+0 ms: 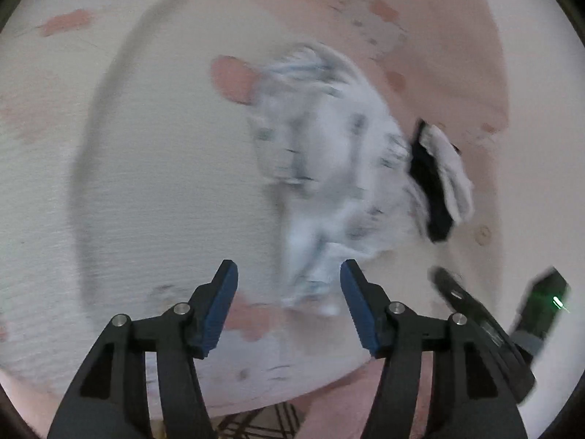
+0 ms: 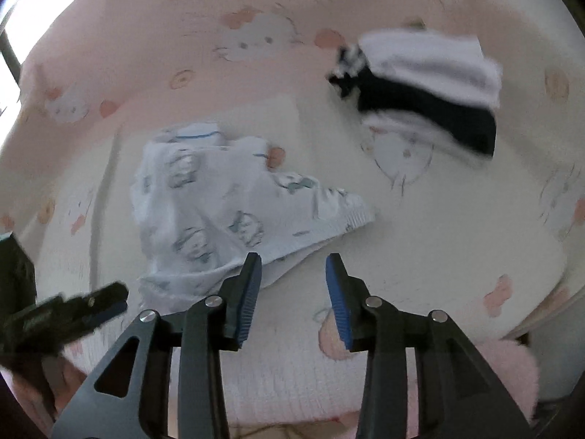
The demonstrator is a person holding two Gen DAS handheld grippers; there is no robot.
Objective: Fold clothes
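Both the left gripper [image 1: 289, 307] and right gripper [image 2: 293, 292] hang wide and empty over the rumpled pale printed garment [image 2: 219, 212], mid-frame on the bed [image 2: 438, 241], apparently poised to take its edges, the black-and-white garment [image 2: 420, 91] lying apart upper right.

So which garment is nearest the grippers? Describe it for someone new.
On the pink cartoon-print bedspread, look just ahead of the right gripper. The crumpled pale-blue garment with small animal prints lies there, unlike the black-and-white folded pile farther back.
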